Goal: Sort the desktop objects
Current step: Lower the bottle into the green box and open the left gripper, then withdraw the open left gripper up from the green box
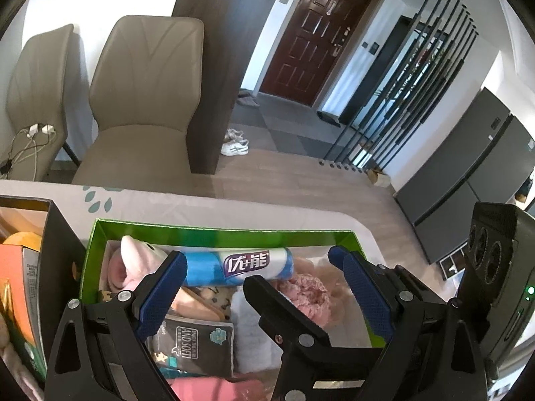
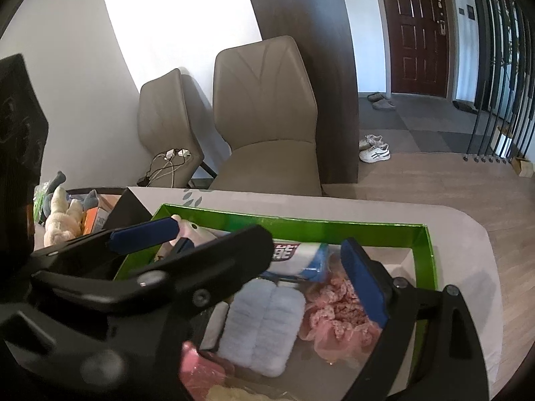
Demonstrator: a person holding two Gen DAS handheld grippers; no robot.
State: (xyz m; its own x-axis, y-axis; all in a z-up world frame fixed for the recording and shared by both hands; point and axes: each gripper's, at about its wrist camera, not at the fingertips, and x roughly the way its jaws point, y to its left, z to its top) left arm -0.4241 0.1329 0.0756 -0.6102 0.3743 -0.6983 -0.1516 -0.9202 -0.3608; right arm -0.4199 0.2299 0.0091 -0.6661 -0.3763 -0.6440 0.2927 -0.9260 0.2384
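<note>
A green box (image 1: 217, 232) sits on the table and shows in both views (image 2: 301, 225). It holds a blue-and-white roll (image 1: 234, 265), a pink plush (image 1: 133, 260), a pink fluffy item (image 1: 306, 292), a grey pack (image 1: 194, 344) and a pale blue cloth (image 2: 260, 327). My left gripper (image 1: 260, 260) is open over the box and empty. My right gripper (image 2: 264, 244) is open over the same box, and its black arm crosses the left wrist view (image 1: 284, 314). The left gripper's black body fills the lower left of the right wrist view (image 2: 150, 277).
A black box (image 1: 57, 234) with an orange carton (image 1: 20, 284) stands left of the green box. Plush toys (image 2: 63, 214) lie at its far end. Two beige chairs (image 1: 143, 100) stand behind the table. The table's rounded edge (image 2: 481, 244) is at the right.
</note>
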